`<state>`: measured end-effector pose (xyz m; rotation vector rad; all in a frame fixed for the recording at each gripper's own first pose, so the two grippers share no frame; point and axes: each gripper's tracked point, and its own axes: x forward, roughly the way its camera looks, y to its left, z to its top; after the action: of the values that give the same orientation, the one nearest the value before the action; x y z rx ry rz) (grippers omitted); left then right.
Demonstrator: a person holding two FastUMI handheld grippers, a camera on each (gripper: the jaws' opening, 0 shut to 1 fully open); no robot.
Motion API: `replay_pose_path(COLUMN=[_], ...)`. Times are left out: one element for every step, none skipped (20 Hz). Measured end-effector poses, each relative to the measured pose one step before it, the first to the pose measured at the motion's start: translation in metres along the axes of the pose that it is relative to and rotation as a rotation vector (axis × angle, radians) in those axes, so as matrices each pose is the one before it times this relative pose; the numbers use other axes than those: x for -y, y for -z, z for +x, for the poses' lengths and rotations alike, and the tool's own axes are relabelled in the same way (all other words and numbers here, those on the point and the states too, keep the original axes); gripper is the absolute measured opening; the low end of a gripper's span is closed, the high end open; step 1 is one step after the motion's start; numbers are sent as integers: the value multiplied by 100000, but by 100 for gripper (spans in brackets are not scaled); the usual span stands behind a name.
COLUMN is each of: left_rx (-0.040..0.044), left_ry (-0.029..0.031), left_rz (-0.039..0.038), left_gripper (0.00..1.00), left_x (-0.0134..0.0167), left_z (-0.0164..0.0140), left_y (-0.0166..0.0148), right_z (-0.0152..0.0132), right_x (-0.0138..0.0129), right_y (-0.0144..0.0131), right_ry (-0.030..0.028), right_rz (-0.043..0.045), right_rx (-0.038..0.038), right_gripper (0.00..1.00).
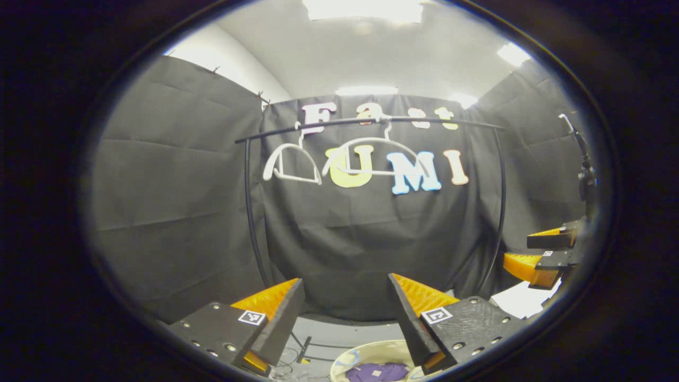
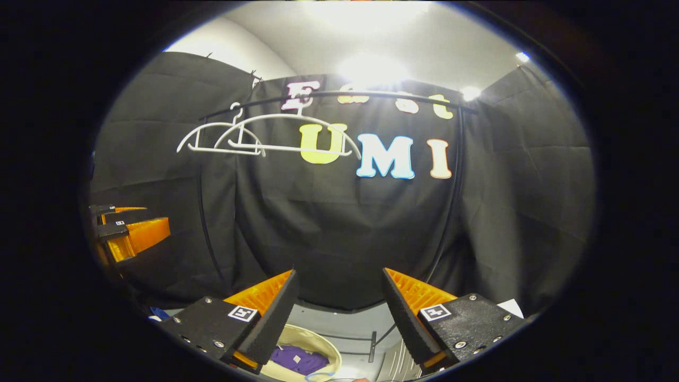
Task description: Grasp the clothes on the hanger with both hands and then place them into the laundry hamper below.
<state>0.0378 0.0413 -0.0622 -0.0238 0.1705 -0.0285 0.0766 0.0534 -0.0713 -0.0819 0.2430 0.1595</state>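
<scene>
Purple clothes in hamper, cut off below; both hand-held grippers spread wide, grasping nothing.

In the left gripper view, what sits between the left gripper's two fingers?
Nothing is held between the open left gripper: through the gap show the black cloth wall and, lower, the laundry hamper with purple clothes in it.
</scene>
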Motion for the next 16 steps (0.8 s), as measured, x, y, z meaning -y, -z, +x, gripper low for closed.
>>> replay_pose_path(left_rx=[1421,1505,1233,934,874,1009,1336,1153,1087,920,1212,1118,910,864,696,307], left_ry=[-128,242,1,395,-45,115,18,-9,157,-120,44,-175,-170,-132,-210,-417], left_rz=[-266,-268,-76,190,170,77,2,-10,208,389,527,485,500,369,398,451], left_gripper=[92,93,94,96,84,84,84,84,96,96,96,96,96,96,96,96], left_x=[-53,22,-121,119,-85,-9,-277,-447,-333,-272,-47,-37,-237,-18,-207,-256], left_z=[-262,-281,-277,44,-178,-228,-270,-204,-215,-333,-111,-167,-102,93,12,-65], left_y=[-629,-787,-750,-452,-463,-698,-713,-777,-508,-523,-529,-363,-285,-168,-204,-221], right_z=[-336,-252,-238,-295,-336,-253,-233,-306,-348,-441,-330,-85,-251,-175,-205,-309], right_x=[345,426,468,436,627,368,399,471,431,486,403,170,304,408,292,350], right_y=[-1032,-907,-672,-806,-831,-830,-558,-594,-651,-548,-699,-307,-337,-368,-197,-188], right_ry=[739,737,773,694,1309,696,940,1019,799,869,919,821,775,1018,1079,1187], right_rz=[403,320,314,145,451,14,27,-149,20,27,101,446,544,911,600,690], right_rx=[2017,1948,1424,1630,2121,2063,1528,1491,1175,1402,1421,1257,1131,1511,1012,886], right_gripper=[96,95,95,96,95,95,95,95,96,96,96,96,96,96,96,95])
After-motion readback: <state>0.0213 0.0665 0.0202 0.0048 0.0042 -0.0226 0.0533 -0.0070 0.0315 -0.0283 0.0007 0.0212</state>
